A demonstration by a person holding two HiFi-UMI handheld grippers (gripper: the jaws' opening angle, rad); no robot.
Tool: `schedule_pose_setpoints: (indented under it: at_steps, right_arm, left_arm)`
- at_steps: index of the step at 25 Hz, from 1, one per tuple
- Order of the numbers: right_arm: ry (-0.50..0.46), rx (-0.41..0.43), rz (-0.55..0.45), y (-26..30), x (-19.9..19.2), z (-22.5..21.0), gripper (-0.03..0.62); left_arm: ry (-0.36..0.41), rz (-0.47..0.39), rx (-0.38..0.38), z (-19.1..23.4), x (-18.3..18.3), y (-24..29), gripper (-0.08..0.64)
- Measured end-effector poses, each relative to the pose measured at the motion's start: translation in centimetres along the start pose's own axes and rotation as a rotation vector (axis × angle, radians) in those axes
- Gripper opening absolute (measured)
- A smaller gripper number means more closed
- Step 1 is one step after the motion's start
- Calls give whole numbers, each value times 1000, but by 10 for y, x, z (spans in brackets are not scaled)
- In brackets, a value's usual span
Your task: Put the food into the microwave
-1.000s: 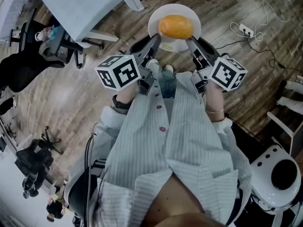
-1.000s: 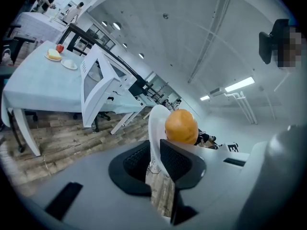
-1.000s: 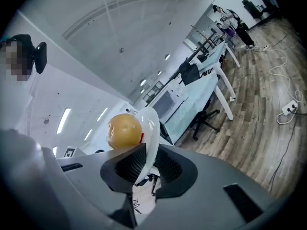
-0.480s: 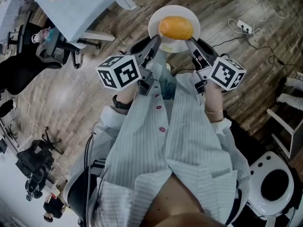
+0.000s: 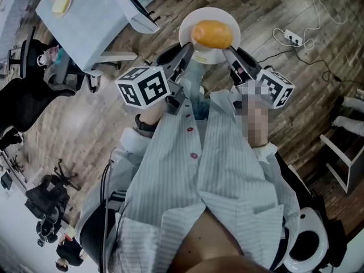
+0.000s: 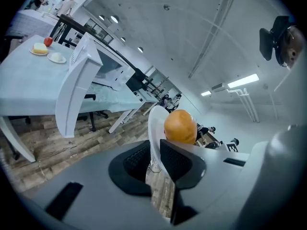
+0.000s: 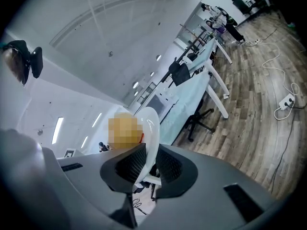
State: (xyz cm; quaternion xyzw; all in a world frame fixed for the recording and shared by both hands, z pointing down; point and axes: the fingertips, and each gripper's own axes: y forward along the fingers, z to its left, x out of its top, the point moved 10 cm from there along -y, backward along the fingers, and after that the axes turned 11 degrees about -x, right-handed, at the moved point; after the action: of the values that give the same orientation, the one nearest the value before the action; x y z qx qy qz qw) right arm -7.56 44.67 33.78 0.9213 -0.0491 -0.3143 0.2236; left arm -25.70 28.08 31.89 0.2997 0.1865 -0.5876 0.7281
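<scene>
A white plate (image 5: pixel 227 21) carries a round orange piece of food (image 5: pixel 212 33) and is held above the wooden floor in front of me. My left gripper (image 5: pixel 185 54) is shut on the plate's left rim, my right gripper (image 5: pixel 230 56) on its right rim. In the left gripper view the plate (image 6: pixel 154 123) stands edge-on between the pads, with the food (image 6: pixel 181 126) beside it. The right gripper view shows the plate (image 7: pixel 152 126) clamped the same way. A white appliance (image 5: pixel 136 4) with its door swung open stands on the table at upper left, also visible as the white appliance (image 6: pixel 79 80).
A pale blue table (image 5: pixel 85 21) holds small plates of food (image 5: pixel 61 4). An office chair (image 5: pixel 62 56) stands beside it. A power strip with cable (image 5: pixel 294 37) lies on the floor at right, and white furniture (image 5: pixel 347 152) lines the right edge.
Both grippers have carried the plate forward together; the table and open appliance have come further into view at upper left. The grip on the plate is unchanged.
</scene>
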Motion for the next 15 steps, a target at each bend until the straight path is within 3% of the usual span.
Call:
schedule_pose_setpoints:
  at_steps: [8, 15]
  right_arm:
    - [9, -20, 31, 84, 96, -15, 81]
    - [-17, 11, 11, 87, 103, -9, 81]
  left_arm:
    - [-19, -11, 7, 49, 91, 72, 55]
    - [12, -45, 5, 46, 96, 70, 55]
